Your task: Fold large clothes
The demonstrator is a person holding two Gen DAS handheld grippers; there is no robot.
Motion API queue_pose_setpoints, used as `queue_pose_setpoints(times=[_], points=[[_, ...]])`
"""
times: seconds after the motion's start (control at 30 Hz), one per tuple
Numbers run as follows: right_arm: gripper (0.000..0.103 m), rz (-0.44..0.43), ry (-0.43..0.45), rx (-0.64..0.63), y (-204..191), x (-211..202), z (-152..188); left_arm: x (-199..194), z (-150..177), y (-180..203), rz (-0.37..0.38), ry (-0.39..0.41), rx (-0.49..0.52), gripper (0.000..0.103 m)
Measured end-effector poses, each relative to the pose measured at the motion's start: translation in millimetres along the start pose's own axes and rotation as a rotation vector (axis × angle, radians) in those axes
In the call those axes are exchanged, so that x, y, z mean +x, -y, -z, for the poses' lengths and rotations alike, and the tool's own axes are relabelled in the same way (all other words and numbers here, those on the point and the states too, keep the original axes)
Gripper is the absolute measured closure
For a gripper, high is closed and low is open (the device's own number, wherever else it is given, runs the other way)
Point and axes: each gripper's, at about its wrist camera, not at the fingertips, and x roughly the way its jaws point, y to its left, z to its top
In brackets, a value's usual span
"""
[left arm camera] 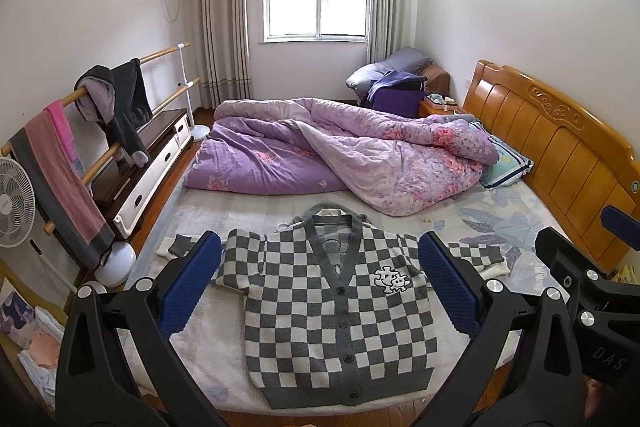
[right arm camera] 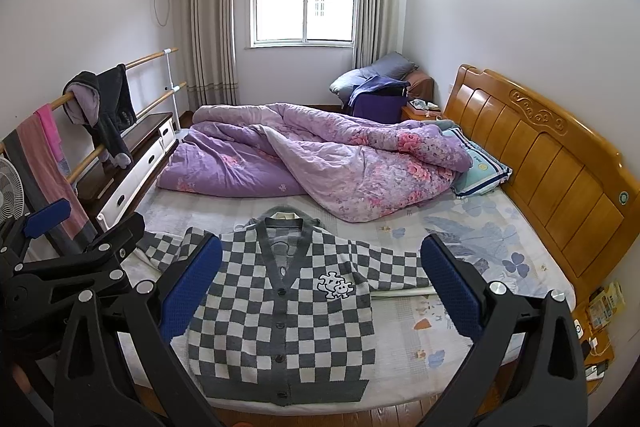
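Two grippers raised above near bed edge, both empty. Left gripper (left arm camera: 320,283): jaws spread wide, blue pads (left arm camera: 190,283) framing cardigan (left arm camera: 336,315) body, no cloth contact. Right gripper (right arm camera: 322,287): jaws spread wide, nothing held. Checkered cardigan laid flat, front up, buttoned, on bed (right arm camera: 460,327) at 6 o'clock; collar toward 12 o'clock, sleeves out to 9 and 3 o'clock. Purple quilt (right arm camera: 320,163) bunched at 12 o'clock beyond collar, apart from cardigan. Wooden headboard (right arm camera: 560,171) at 3 o'clock.
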Motion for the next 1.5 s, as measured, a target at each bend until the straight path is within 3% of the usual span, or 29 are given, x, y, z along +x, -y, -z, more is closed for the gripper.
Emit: queue_pose_setpoints(times=[0.37,1.1,1.5], points=[[0.008,-0.001,-0.009,-0.004,-24.6,2.5,0.4,-2.8,3.3,-12.8,-0.008,-0.007,-0.005,0.005],[0.008,0.006,-0.018,-0.007,-34.7,16.3,-5.2,-0.9,1.4,-15.6,-0.006,-0.014,-0.007,0.005],[0.008,0.044,-0.041,0.016,-56.3,27.9,-6.5,5.0,-3.6,-43.6,0.03,-0.043,0.007,0.005]])
